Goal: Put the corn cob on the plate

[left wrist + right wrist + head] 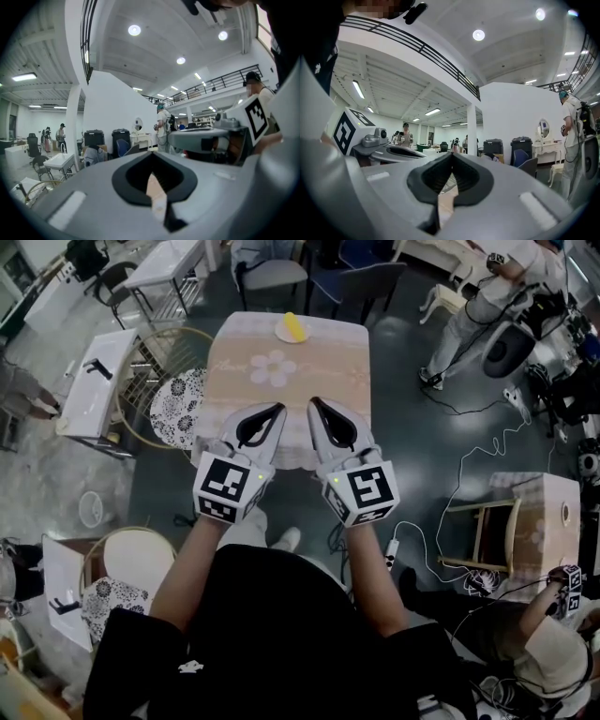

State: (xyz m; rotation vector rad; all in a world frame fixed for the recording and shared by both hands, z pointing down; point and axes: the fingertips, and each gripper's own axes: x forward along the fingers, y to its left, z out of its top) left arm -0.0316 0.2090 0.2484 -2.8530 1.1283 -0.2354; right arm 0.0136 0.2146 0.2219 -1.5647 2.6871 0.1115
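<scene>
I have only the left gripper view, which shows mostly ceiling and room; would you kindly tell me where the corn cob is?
Observer: The corn cob already lies on a small white plate, at the far edge of the table.
Operator: Thank you. Is the right gripper holding anything?
Observer: No. The right gripper has its tongs shut, with nothing between them.
Operator: And where do the grippers sit relative to that plate?
Observer: Side by side over the table's near edge. The left gripper is beside the right one, and both are well short of the plate.
</scene>
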